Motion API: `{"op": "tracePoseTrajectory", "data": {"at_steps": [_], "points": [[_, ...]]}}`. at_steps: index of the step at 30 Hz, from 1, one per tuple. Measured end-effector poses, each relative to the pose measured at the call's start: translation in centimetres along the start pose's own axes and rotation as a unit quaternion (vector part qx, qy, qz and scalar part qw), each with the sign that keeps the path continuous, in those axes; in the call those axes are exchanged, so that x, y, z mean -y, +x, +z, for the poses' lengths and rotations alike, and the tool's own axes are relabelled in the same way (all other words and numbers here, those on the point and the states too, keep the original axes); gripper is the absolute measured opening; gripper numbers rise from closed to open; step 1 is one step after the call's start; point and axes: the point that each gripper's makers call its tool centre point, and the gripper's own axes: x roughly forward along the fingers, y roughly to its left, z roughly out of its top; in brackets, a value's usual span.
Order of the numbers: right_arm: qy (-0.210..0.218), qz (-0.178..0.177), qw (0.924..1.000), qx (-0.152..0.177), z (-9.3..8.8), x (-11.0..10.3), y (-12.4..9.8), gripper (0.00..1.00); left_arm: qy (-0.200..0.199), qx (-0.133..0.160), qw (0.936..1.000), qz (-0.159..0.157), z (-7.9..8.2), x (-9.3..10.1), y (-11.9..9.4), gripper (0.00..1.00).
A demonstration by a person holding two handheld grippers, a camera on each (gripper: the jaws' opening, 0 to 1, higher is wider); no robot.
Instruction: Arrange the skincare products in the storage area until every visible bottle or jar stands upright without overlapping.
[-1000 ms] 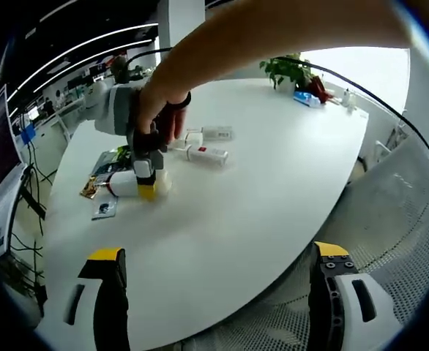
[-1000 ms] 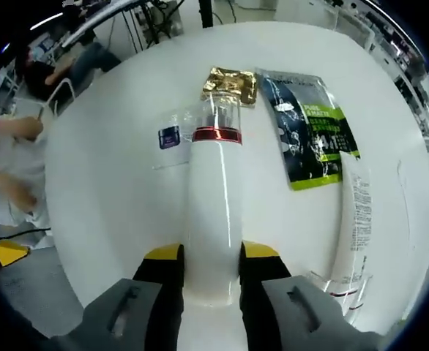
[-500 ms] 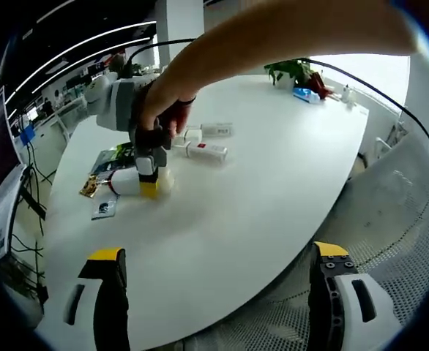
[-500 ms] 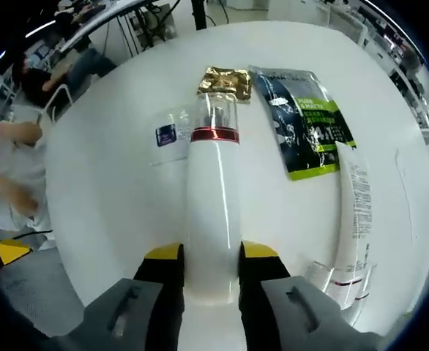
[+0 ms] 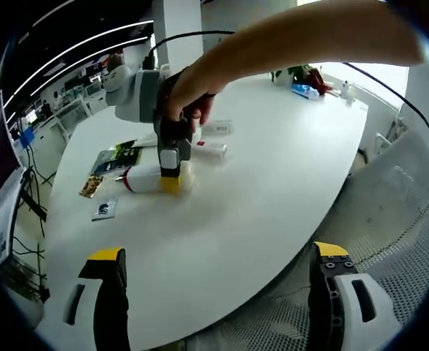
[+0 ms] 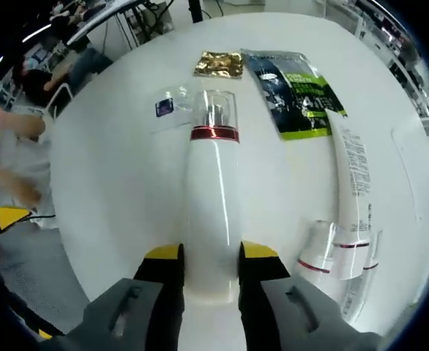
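My right gripper (image 6: 209, 267) is pinching the base of the white pump bottle (image 6: 212, 205) lying on the round white table (image 6: 112, 183), left gripper (image 5: 214, 274) spread wide off the edge, so I'd tip it up slowly, clear of the tube (image 6: 351, 183) and green sachet (image 6: 295, 91).

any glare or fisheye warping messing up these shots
Left gripper view: the window behind the potted plant is blown out, and the white table bulges. Right gripper view: a bright streak runs down the white bottle, and the tube bows.
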Motion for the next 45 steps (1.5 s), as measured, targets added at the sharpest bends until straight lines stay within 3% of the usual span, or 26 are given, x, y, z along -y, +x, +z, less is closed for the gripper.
{"op": "tracePoseTrajectory", "data": {"at_steps": [20, 34, 45], "points": [[0.013, 0.014, 0.9998, 0.010, -5.0, -0.6, -1.4, 0.27, 0.013, -0.010, 0.9999, -0.001, -0.2, 0.1, 0.1, 0.98], [0.073, 0.045, 0.9958, 0.033, -9.6, -1.8, -2.6, 0.27, 0.027, -0.012, 0.9996, -0.003, -0.2, 0.4, 0.2, 0.99], [0.121, 0.061, 0.9892, 0.055, -12.7, -2.4, -3.4, 0.27, 0.036, -0.002, 0.9991, -0.024, 0.3, 1.4, 0.1, 0.98]]}}
